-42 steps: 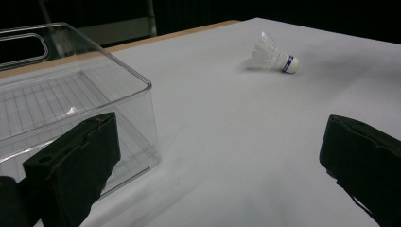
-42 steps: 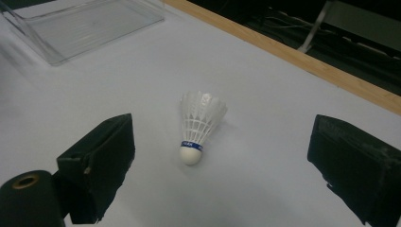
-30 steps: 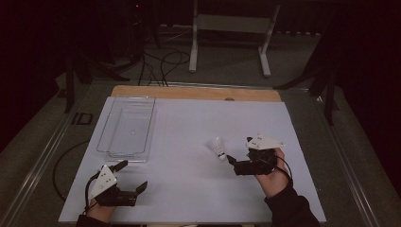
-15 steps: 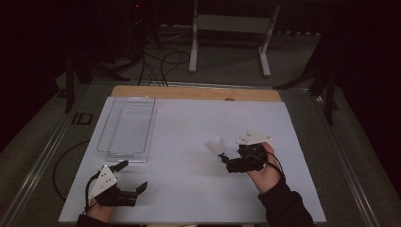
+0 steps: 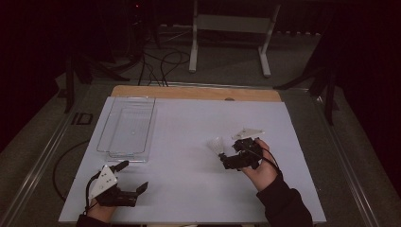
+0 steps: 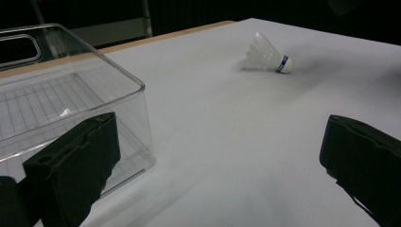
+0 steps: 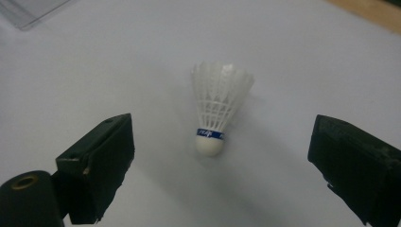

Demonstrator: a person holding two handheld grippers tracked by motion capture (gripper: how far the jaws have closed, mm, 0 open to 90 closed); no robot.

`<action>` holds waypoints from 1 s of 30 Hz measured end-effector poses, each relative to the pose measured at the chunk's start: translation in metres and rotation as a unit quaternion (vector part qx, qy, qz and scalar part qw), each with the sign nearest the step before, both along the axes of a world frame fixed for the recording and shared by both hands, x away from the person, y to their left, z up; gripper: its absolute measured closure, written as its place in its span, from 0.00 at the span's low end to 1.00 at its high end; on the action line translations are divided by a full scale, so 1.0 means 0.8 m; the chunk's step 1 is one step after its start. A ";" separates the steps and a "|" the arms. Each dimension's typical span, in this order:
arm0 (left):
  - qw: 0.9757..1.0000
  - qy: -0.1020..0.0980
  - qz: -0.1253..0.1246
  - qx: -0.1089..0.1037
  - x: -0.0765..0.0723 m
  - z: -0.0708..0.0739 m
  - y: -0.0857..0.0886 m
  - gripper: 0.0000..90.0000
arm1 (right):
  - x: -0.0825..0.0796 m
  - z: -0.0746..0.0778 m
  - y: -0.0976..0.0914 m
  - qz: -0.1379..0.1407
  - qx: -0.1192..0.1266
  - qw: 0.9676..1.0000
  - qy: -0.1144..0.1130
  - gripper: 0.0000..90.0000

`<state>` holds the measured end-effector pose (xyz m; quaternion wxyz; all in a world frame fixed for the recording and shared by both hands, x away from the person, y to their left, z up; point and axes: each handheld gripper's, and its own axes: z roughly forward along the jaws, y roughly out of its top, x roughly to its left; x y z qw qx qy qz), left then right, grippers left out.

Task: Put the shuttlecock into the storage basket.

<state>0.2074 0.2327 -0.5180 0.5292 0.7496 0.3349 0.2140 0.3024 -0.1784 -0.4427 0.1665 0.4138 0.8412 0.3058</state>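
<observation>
Right gripper (image 7: 217,161) jaws wide, unclenched, straddling shuttlecock (image 7: 218,111). Risk: off-centre closure nudges cork, rolls it away or crushes feathers.

The right gripper (image 5: 226,158) is held over the right half of the table by the right hand (image 5: 261,166), whose dark sleeve (image 5: 283,204) enters from the bottom edge. Its jaws are pointed to the left and are spread wide apart, as is seen in the right gripper view, where one jaw stands at each side. The grey three-cornered plate (image 5: 247,134) is carried on top. The left gripper (image 5: 133,176) is held low near the table's front left corner by the left hand (image 5: 100,210). Its jaws are aimed rightward and are parted widely.
</observation>
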 end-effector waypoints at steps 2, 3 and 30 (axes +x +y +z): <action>1.000 0.000 -0.002 -0.002 0.000 0.000 0.000 0.00 | 0.003 -0.001 0.001 -0.003 -0.005 1.000 0.008 0.08; 1.000 -0.001 -0.003 -0.001 0.000 0.000 0.000 0.00 | 0.005 -0.003 0.003 -0.004 -0.009 1.000 0.018 0.08; 1.000 -0.001 -0.004 0.000 0.000 0.000 0.000 0.00 | 0.036 -0.029 0.017 -0.012 -0.049 0.987 0.155 0.09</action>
